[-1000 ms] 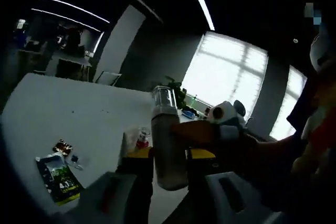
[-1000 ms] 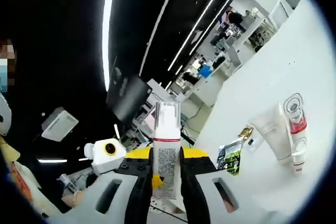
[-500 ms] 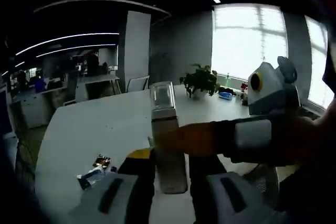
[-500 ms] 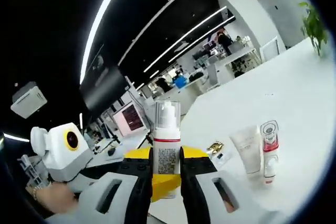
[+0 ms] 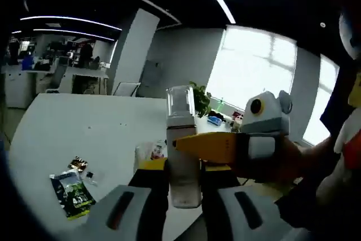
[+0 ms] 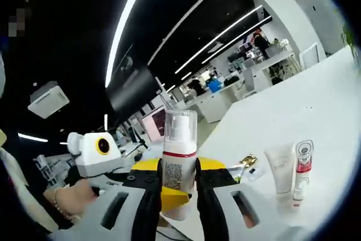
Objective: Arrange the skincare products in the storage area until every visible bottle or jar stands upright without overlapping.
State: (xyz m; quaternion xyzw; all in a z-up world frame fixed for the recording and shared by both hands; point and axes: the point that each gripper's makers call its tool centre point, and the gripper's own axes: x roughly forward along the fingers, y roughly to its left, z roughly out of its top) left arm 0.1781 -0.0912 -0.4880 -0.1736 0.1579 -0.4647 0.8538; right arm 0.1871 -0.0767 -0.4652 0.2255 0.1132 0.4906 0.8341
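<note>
A white pump bottle (image 5: 183, 159) with a clear cap stands upright between the jaws of my left gripper (image 5: 183, 180), which is shut on it. My right gripper (image 5: 210, 144) reaches in from the right, its yellow jaw pressed across the bottle's body. In the right gripper view the same bottle (image 6: 179, 165) shows a red band and a printed label, and my right gripper (image 6: 178, 183) is shut on it. It is held above a white table (image 6: 316, 100). On that table stand a white tube (image 6: 280, 167) and a slim red-banded bottle (image 6: 302, 169), close together.
A green sachet (image 5: 71, 188) and a small packet (image 5: 79, 164) lie on the table (image 5: 67, 128) at the left. The tube and the red-banded bottle (image 5: 151, 151) peek out behind the left jaw. A potted plant (image 5: 201, 100) stands at the far edge. A hand (image 6: 63, 202) holds the other gripper.
Both views have swung with the hands. The pump bottle stays gripped by both grippers, and the tube and slim bottle have not moved on the table.
</note>
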